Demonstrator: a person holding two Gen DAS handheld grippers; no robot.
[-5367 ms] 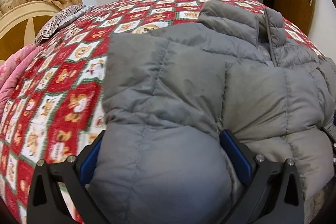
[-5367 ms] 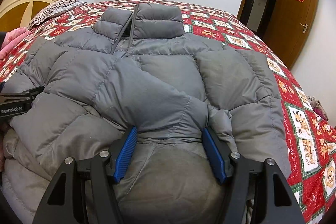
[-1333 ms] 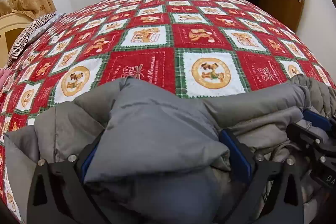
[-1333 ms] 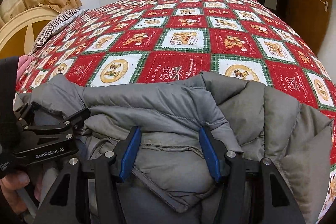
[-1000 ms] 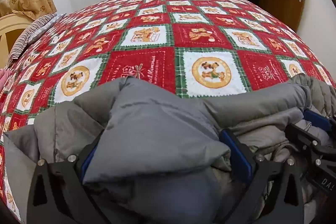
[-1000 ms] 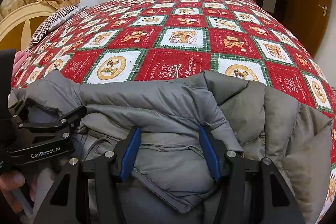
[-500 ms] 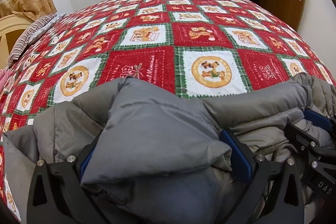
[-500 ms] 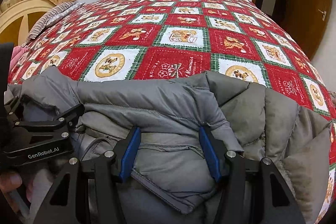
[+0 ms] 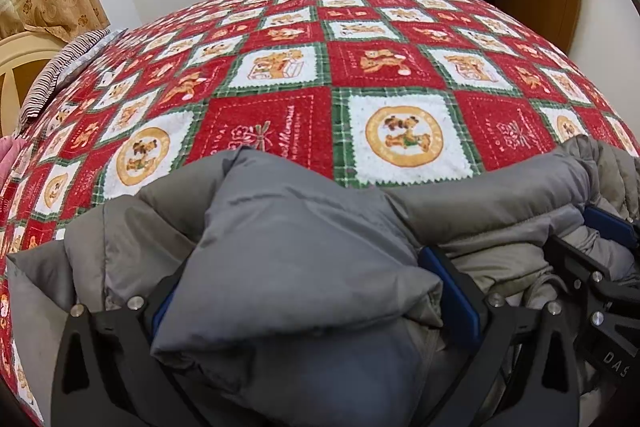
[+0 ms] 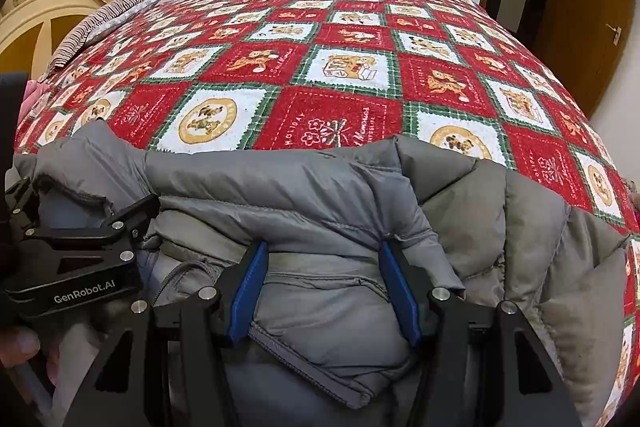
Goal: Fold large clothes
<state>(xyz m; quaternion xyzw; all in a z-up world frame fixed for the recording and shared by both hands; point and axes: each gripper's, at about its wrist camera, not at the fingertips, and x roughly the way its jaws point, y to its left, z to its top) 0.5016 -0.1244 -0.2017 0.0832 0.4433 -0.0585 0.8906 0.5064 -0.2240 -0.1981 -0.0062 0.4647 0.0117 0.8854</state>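
A grey puffer jacket [image 9: 304,235] lies folded in a thick bundle on the near part of the bed. In the left wrist view its padded fold fills the space between the blue pads [image 9: 448,287] of my left gripper [image 9: 296,275], which is shut on it. My right gripper [image 10: 322,261] is shut on a thick layer of the same jacket [image 10: 320,187] near a seam and hem edge. The two grippers sit side by side: the left gripper [image 10: 80,239] shows at the left of the right wrist view, and the right gripper [image 9: 600,239] at the right edge of the left wrist view.
The bed carries a red, green and white patchwork quilt [image 9: 360,67] stretching away beyond the jacket. A striped pillow [image 10: 92,23] and a cream headboard [image 10: 36,27] lie far left. A wooden door [image 10: 580,7] stands at the right. A person's thumb [image 10: 16,343] holds the left gripper.
Several seconds ago the jacket lay spread flat up the bed; now it is doubled over into a bundle at the near edge. Over the last second nothing has visibly moved.
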